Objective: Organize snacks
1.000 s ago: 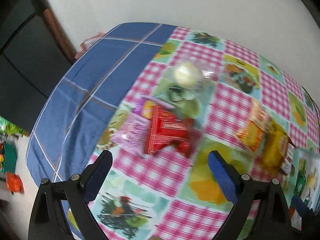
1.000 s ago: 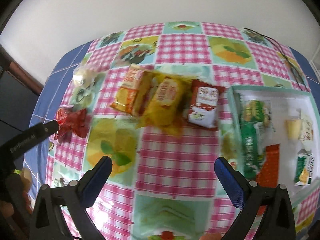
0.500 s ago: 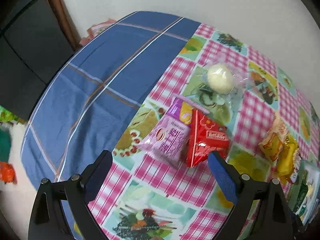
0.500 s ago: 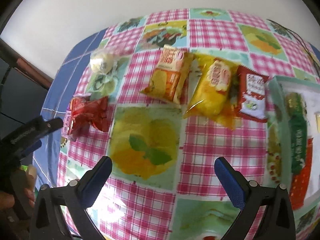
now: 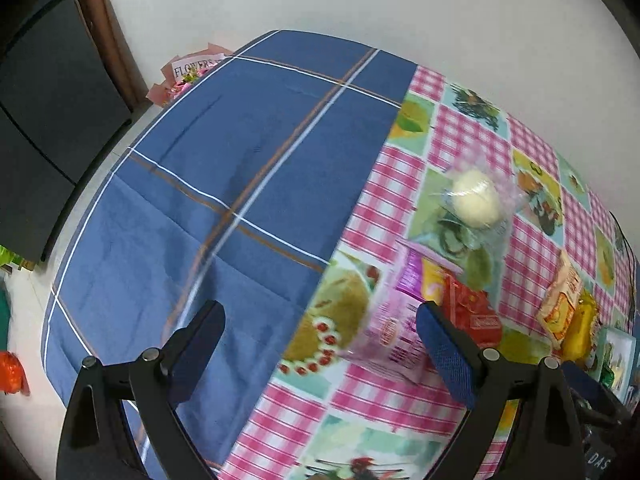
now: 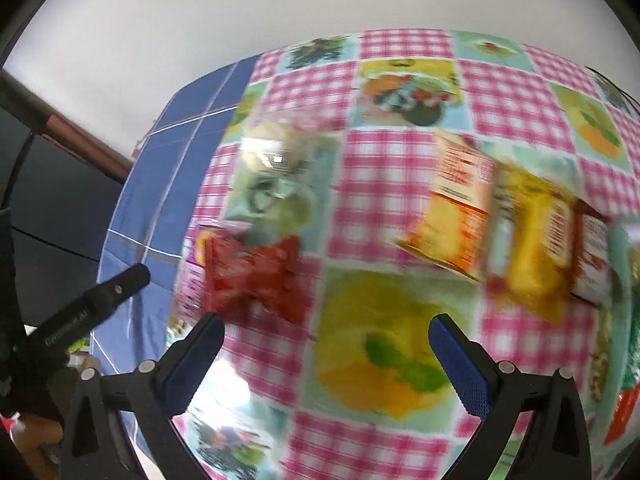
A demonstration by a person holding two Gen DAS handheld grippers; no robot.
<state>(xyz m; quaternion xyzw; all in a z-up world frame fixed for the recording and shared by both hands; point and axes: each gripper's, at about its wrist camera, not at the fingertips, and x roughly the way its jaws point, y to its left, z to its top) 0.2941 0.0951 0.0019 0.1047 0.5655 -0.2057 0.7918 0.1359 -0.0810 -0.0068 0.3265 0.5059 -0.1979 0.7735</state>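
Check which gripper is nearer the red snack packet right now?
Left. The left gripper has its right finger just in front of the red snack packet. The right gripper sits a little further back, the packet ahead-left of its open jaws.

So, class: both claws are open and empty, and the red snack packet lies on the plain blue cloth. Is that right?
Not quite. The red snack packet lies on the pink checked picture cloth, beside the blue cloth, as the right wrist view shows. The left claw and the right claw are indeed open and empty.

Bright, even light; heavy motion blur, fisheye bending, dark corners.
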